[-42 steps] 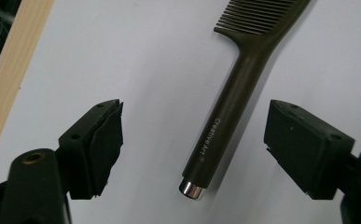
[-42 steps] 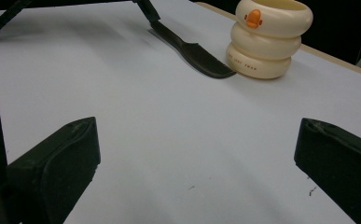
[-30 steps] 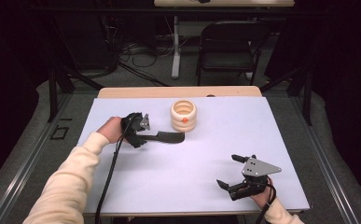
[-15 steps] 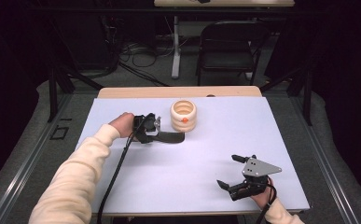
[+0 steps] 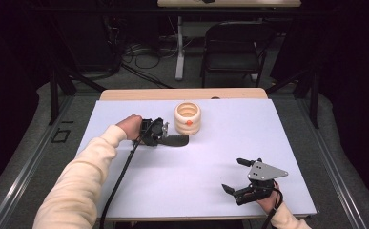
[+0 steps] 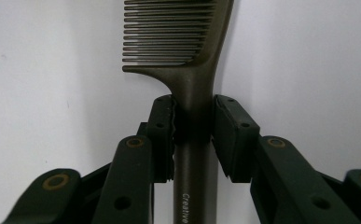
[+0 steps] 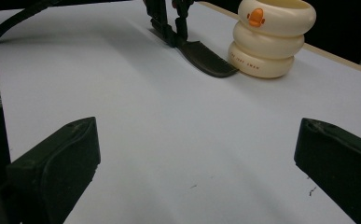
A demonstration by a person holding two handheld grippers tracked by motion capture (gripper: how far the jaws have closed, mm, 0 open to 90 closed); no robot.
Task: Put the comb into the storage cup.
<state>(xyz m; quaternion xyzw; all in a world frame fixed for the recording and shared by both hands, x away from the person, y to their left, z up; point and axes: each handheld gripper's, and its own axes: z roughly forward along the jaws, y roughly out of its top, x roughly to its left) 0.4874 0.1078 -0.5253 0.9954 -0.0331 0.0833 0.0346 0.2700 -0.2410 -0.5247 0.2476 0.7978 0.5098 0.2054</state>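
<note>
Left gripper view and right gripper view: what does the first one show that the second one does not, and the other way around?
The left gripper view alone shows the pads closed on the comb handle, the separate teeth and white lettering on the handle. The right gripper view alone shows the cream ringed cup with an orange mark, beside the comb, and the right gripper with jaws wide open. Both share the comb, the left gripper and the white table.

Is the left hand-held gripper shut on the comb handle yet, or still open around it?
Shut on it. The left hand-held gripper has just been closing, and both pads now press the comb handle, which lies flat on the table.
</note>
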